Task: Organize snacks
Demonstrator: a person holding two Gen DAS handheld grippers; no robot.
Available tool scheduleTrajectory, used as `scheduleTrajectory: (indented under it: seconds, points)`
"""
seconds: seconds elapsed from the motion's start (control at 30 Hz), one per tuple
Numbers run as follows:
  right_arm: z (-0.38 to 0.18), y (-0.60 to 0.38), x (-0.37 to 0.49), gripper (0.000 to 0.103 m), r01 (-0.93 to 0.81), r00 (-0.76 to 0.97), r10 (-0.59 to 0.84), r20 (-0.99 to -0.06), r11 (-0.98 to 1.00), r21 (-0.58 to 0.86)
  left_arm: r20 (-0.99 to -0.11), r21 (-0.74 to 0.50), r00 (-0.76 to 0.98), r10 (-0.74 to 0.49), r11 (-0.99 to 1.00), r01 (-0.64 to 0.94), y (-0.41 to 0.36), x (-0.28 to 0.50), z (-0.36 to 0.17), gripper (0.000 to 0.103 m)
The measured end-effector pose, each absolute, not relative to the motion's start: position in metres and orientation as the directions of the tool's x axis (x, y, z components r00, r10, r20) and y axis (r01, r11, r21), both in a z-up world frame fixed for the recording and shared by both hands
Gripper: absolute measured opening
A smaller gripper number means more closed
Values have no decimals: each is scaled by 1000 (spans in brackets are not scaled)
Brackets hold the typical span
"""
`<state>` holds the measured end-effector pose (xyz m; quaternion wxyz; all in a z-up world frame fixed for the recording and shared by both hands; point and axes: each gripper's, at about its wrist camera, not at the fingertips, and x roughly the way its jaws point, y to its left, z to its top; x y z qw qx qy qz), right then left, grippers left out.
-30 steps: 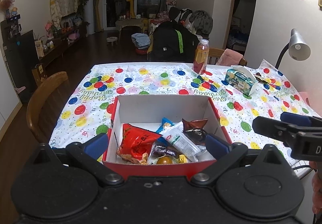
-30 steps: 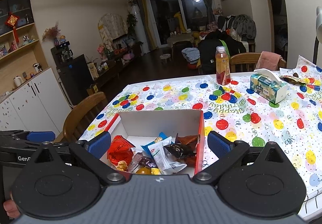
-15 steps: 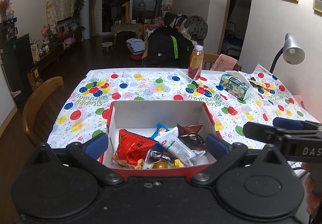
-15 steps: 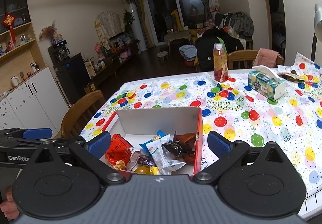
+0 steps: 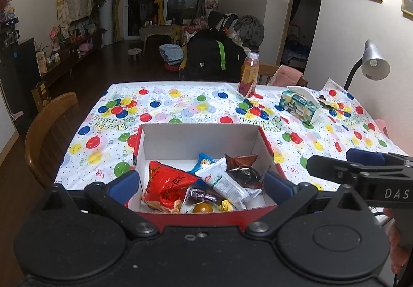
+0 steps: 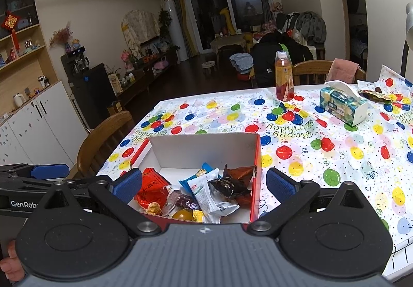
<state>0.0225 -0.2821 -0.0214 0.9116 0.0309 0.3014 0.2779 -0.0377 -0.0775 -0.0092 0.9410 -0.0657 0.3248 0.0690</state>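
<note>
A surface [image 5: 180,106] covered in a balloon-printed birthday cloth is filling the middle of both views, with a dim living room stretching behind it toward dark glass doors at the top centre. A drink bottle [image 5: 249,75] is standing upright near the far edge of the surface, and a tissue box [image 5: 299,105] is lying to its right. A wooden chair [image 5: 49,129] is sitting at the left edge of the surface, and a grey lamp [image 5: 374,62] is leaning in from the right of the left wrist view.

A red box [image 5: 201,137] with white inner walls is sitting open at the near edge of the surface, low in the centre of both frames. Snacks are lying piled inside it toward the near wall: a red packet [image 5: 167,186] at the left, a white packet [image 5: 222,181] in the middle, a brown packet [image 5: 244,170] at the right, a blue packet [image 5: 205,161] behind them, and a small round orange sweet [image 5: 203,208] at the front.

The left gripper [image 5: 201,183] is hovering just in front of the box, its jaws spread wide and empty on either side of the snacks. The right gripper [image 6: 204,182] is hovering likewise over the box's near right part, jaws wide and holding nothing. Each gripper is showing at the edge of the other's view, with fingers of a hand wrapped behind it.
</note>
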Motion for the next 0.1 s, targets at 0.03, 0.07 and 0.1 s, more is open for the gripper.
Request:
scheduleTrajectory:
  seconds: [0.03,0.07,0.1]
  points:
    - [-22,-282,23,103,-488,663,525,-534,844,223,-622,-81,778,86,981,-174,-76,-38,-10,102]
    - [-22,-281,23,103,-489,662,524,-536,844,222,-624,-82,776,86,981,-175,-76,-37,-10,102]
    - [-22,-281,24,103,-488,662,523,-537,844,221,-626,-82,775,86,981,-175,-75,-37,-11,102]
